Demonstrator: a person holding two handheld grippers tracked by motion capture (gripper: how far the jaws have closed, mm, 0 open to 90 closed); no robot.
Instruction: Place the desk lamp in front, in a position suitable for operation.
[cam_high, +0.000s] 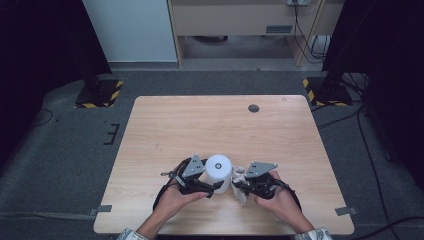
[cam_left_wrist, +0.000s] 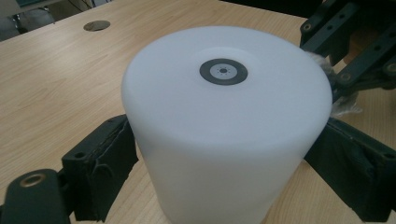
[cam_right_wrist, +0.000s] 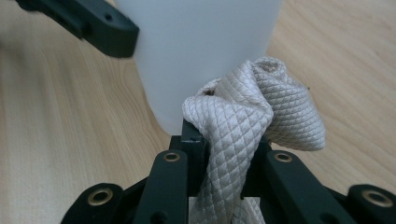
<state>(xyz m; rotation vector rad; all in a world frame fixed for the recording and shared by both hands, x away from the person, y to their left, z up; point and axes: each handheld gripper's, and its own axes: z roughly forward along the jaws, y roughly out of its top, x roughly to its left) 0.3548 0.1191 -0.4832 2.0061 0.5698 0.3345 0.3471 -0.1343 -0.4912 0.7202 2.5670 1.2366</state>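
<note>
A white cylinder (cam_high: 219, 169) with a small dark ring on its top stands upright near the table's front edge. My left gripper (cam_high: 212, 184) is shut on the cylinder (cam_left_wrist: 224, 140), with a black pad (cam_left_wrist: 105, 161) pressed against each side. From the right, my right gripper (cam_high: 239, 186) is shut on a bunched beige quilted cloth (cam_right_wrist: 261, 107). The cloth (cam_high: 240, 196) rests against the lower wall of the cylinder (cam_right_wrist: 196, 51). My right gripper (cam_right_wrist: 224, 140) points at that wall. One finger of the left gripper (cam_right_wrist: 93, 23) crosses the top left of the right gripper view.
The wooden table (cam_high: 200, 125) has a round dark cable hole (cam_high: 253, 108) near its far right. Two stands with yellow-and-black bases (cam_high: 100, 94) are on the floor beyond the far corners. Cables trail over the carpet at the right.
</note>
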